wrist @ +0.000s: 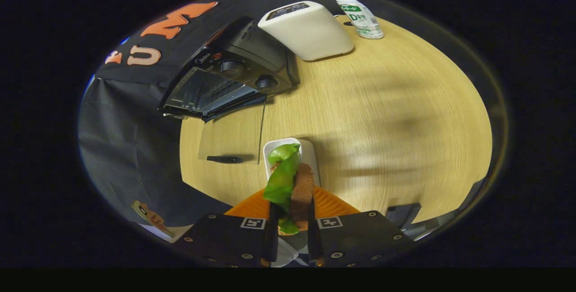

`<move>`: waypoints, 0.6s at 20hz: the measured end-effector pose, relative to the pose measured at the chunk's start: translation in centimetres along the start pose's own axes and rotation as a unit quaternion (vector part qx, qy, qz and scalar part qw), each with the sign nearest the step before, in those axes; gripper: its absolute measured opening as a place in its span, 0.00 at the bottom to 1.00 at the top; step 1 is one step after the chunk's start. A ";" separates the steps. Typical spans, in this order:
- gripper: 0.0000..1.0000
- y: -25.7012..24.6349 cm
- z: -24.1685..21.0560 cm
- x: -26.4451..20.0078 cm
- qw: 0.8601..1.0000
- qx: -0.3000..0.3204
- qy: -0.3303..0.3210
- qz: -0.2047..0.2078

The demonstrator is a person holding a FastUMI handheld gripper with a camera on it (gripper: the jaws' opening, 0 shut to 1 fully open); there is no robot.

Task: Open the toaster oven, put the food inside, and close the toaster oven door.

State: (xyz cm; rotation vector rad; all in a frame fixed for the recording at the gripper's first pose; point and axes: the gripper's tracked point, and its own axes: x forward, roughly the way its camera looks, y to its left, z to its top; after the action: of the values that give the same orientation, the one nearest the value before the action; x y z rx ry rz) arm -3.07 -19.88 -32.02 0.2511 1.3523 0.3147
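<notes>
The gripper point(290, 220) is closed on the food point(292, 184), a sandwich of brown bread with a green lettuce leaf hanging out on one side. Both fingers point(273, 233) press against it, one on the leaf side and one on the bread side, so the gap between them is narrow and taken up by the sandwich. The food stands on edge and juts forward past the fingertips.

Just beyond the fingers, under the far end of the food, lies a small white tray point(310, 152) on the wooden table point(382, 116); whether the sandwich touches the tray cannot be told.

The oven point(234, 80), black with two round knobs on its front panel, stands farther off on the table, ahead and to the left of the fingers. Its glass door point(231, 139) is swung fully down and lies flat toward the gripper (the dark handle sits along its near edge), which leaves the mouth open. The food is well apart from that opening.

Beside the oven, farther back, sits a white toaster point(308, 31), and next to it an upright bottle point(362, 15) with a green and white label
</notes>
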 end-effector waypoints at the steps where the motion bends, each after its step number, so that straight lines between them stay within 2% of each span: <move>1: 0.27 0.1 0.0 -0.7 1.000 -0.001 -0.005 -0.008; 5: 0.27 2.0 0.9 -4.3 0.998 0.006 -0.061 -0.026; 9: 0.27 5.7 2.4 -7.2 0.989 0.028 -0.142 -0.010; 12: 0.27 8.7 2.8 -7.2 0.980 0.053 -0.190 0.005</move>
State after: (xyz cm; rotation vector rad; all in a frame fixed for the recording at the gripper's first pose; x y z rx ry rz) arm -2.33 -14.33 -21.81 0.3874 0.9908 0.1898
